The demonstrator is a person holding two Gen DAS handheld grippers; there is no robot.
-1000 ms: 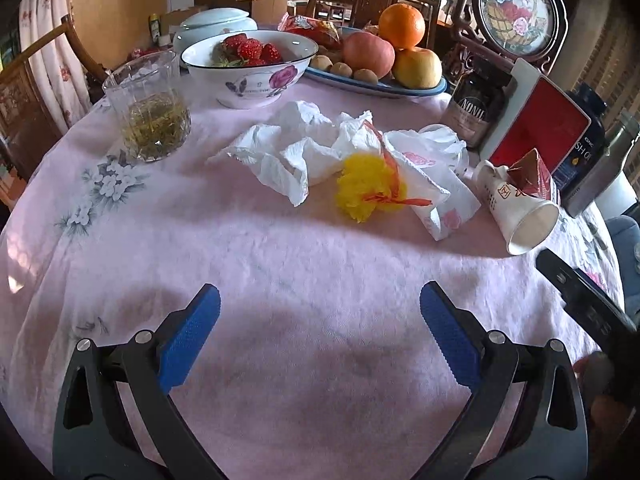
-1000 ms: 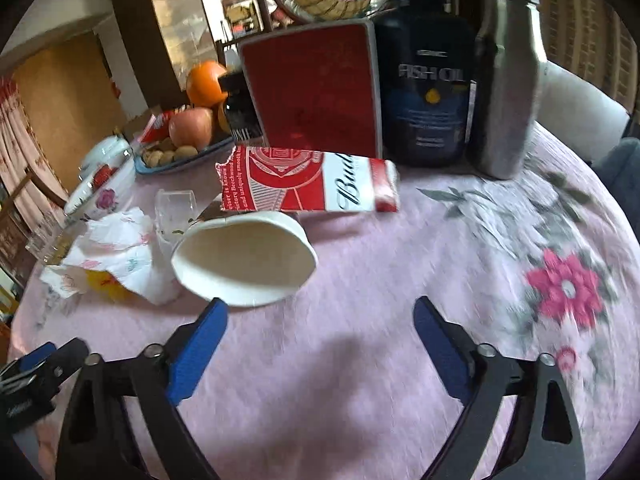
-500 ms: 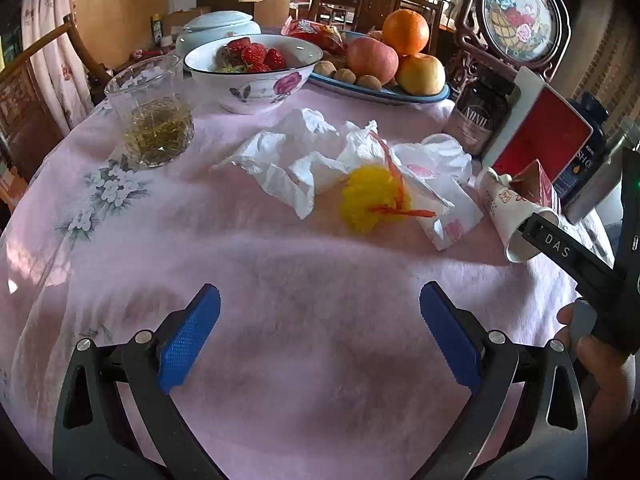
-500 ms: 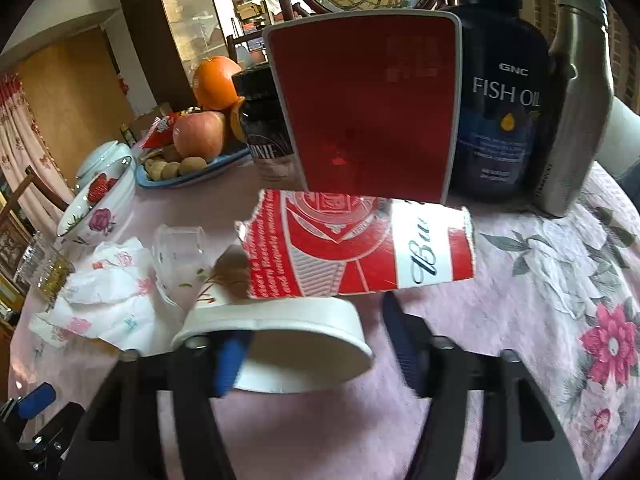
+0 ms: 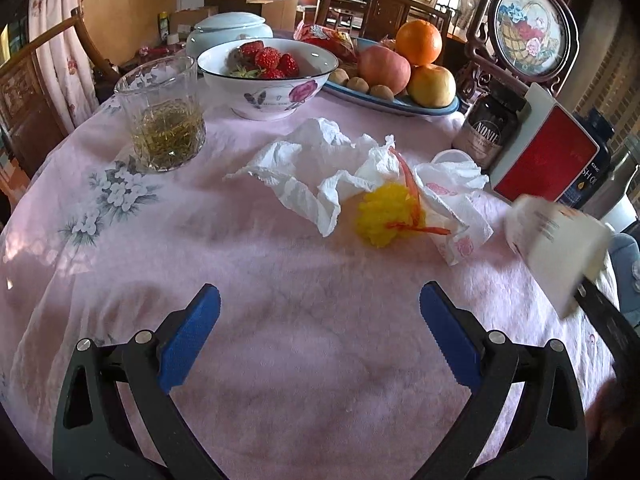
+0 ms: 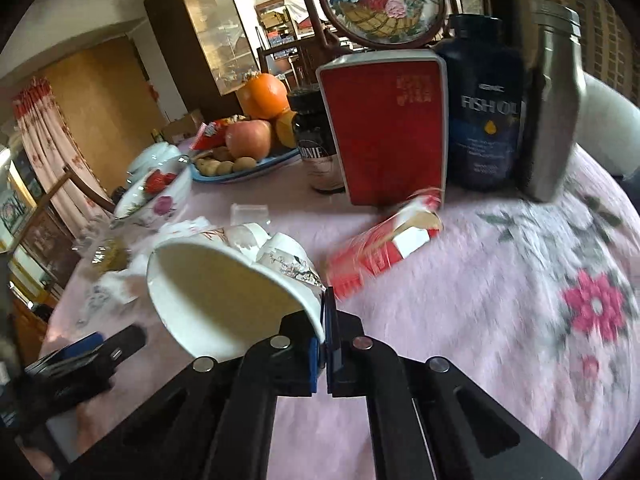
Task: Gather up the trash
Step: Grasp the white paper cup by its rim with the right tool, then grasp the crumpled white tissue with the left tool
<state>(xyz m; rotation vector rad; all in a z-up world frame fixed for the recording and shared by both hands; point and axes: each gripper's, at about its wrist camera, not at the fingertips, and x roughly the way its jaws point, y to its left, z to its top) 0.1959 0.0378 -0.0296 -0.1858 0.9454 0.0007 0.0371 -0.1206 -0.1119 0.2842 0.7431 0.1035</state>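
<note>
My right gripper point(image 6: 325, 322): its blue pads are pinched together on the rim of a white paper cup point(image 6: 224, 288), which is tilted with its open mouth toward the camera and held above the cloth.
Paper cup from the other side: in the left wrist view it is a blurred pale shape point(image 5: 556, 252) at the far right edge.
My left gripper point(image 5: 320, 336): spread wide, nothing between its pads, poised over a bare stretch of the pink table point(image 5: 280, 280).
Other trash: crumpled white tissues point(image 5: 316, 172) lie mid-table, touching a yellow frilly ball point(image 5: 386, 220) with an orange strip; a torn red and white carton point(image 6: 380, 248), blurred, lies just beyond the cup.
Behind the trash: a glass of tea point(image 5: 162, 120), a bowl of strawberries point(image 5: 268, 76) and a blue fruit plate point(image 5: 400, 100).
Far right: a red box point(image 6: 386, 128), a fish oil bottle point(image 6: 486, 120) and a steel flask point(image 6: 554, 100) stand close together.
</note>
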